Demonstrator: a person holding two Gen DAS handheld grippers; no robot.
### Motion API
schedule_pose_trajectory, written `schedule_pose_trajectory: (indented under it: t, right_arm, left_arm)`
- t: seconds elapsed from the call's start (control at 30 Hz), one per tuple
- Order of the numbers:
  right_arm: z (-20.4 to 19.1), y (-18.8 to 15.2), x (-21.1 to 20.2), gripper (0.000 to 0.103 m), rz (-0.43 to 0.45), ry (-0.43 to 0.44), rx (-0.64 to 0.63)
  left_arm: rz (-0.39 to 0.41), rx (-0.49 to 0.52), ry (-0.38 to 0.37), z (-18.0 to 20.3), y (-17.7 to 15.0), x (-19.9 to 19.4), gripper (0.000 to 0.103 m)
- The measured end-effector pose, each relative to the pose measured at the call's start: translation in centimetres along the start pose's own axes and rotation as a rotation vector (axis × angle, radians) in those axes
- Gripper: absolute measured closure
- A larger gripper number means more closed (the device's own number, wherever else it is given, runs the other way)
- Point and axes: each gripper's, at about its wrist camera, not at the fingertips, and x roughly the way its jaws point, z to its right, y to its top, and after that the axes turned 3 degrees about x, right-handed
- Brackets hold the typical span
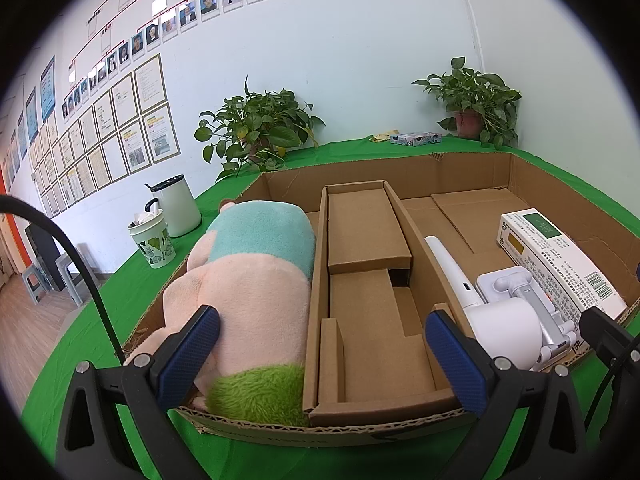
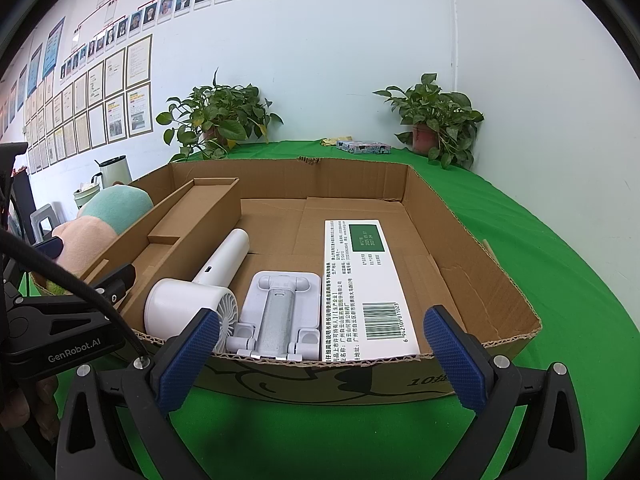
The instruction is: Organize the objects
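Left gripper: jaws spread wide, grasping nothing, hovering at the near edge of the cardboard box.
Plush toy: lies in the box's left compartment, filling it. Looks soft and light; it will squash, so pinch deep into the pink body rather than the fuzzy green end.
Cardboard insert: stands in the middle of the box. Stiff, thin-walled and likely light; a wall edge is the hold.
Hand fan: right of the insert, head near, handle pointing far. Smooth hard plastic, probably slippery; grip across the handle.
Phone stand: just beside the fan, flat on the box floor. Rigid and hinged; take the grey centre arm.
Medicine box: right of the stand, lying flat. Light, crushable carton; close gently across its long sides.
Right gripper: jaws released and wide apart, empty, at the box's near wall.
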Motion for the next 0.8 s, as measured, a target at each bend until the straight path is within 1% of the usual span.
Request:
schedule_pose_trajectory:
  t: [0.8]
  right_arm:
    - [-0.03, 0.05, -0.07, 0.0, 0.0, 0.0, 0.0]
  left_arm:
    - [0.001, -0.003, -0.004, -0.05, -0.03, 0.05, 0.001]
